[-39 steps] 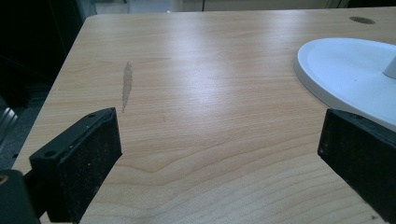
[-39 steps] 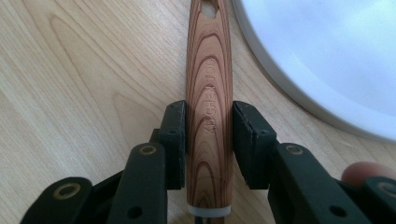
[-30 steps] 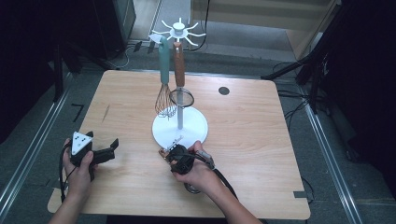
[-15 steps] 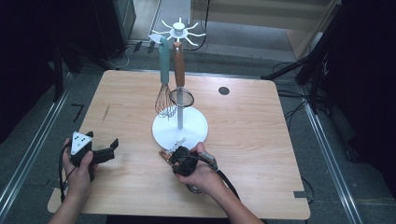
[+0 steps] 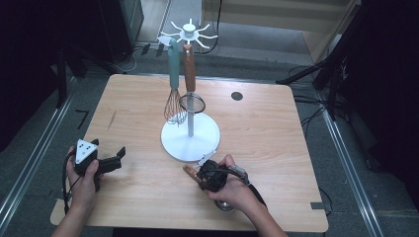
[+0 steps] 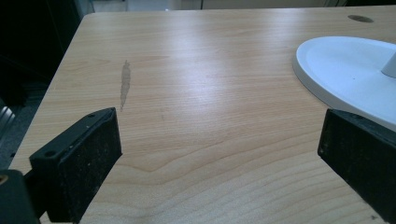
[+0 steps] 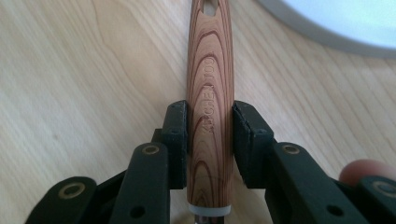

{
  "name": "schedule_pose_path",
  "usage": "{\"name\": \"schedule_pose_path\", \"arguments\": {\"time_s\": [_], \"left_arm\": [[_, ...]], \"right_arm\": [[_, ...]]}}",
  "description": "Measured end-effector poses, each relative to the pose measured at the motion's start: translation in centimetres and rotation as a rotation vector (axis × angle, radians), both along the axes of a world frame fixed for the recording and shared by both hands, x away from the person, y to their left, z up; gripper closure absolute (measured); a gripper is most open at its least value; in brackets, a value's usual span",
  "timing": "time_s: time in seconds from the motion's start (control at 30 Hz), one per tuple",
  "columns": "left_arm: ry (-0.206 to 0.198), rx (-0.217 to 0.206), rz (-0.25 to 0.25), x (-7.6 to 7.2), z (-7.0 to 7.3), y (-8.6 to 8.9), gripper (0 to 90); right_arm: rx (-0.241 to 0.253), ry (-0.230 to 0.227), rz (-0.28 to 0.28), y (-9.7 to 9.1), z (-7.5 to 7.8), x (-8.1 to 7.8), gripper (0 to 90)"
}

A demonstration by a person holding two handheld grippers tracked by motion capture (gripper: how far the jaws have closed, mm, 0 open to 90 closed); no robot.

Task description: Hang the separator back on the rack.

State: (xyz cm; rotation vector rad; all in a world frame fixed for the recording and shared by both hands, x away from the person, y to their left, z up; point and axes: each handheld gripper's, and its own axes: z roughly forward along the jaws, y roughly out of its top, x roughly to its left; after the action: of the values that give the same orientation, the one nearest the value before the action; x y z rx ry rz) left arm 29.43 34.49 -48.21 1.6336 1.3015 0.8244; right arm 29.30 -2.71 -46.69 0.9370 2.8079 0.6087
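Right tool [image 7: 210, 126] pinched the wooden handle [image 7: 210, 79] of a utensil, pads tight on both sides, handle low over the worktop [image 5: 276, 138] just beside the white stand base [image 5: 190, 143]. Handle tip pointed toward the base. Left tool [image 6: 219, 154] was spread wide, nothing between its jaws, resting near the worktop's left edge. Whisk [image 5: 174, 106] and strainer [image 5: 191, 102] hung on the stand.
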Motion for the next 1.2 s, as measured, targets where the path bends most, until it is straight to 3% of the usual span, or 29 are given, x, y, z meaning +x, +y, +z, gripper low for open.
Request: {"name": "schedule_pose_path", "arguments": {"time_s": [0.23, 0.37, 0.63, 0.73, 0.97, 1.1, 1.2], "left_arm": [[0.003, -0.002, -0.002, 0.0, 0.0, 0.0, 0.1], [0.003, -0.002, -0.005, 0.0, 0.0, 0.0, 0.1], [0.003, 0.001, -0.006, 0.0, 0.0, 0.0, 0.1], [0.002, 0.002, -0.005, 0.0, 0.0, 0.0, 0.1], [0.005, 0.000, -0.005, 0.0, 0.0, 0.0, 0.1], [0.007, -0.002, -0.005, 0.0, 0.0, 0.0, 0.1], [0.006, -0.003, -0.007, 0.0, 0.0, 0.0, 0.1]], "right_arm": [[-0.033, 0.043, -0.016, 0.3, 0.3, 0.3, 66.1], [-0.083, 0.046, -0.017, 1.2, 0.4, 0.5, 61.4], [-0.127, 0.091, -0.063, 1.9, 0.6, 1.0, 68.4], [-0.129, 0.087, -0.064, 2.0, 0.6, 1.0, 69.1], [-0.059, 0.062, -0.031, 1.8, 0.4, 0.6, 69.5], [-0.013, 0.024, -0.006, 1.5, 0.8, 0.4, 69.6], [0.056, -0.004, -0.007, 1.2, 1.3, 0.2, 69.6]]}}
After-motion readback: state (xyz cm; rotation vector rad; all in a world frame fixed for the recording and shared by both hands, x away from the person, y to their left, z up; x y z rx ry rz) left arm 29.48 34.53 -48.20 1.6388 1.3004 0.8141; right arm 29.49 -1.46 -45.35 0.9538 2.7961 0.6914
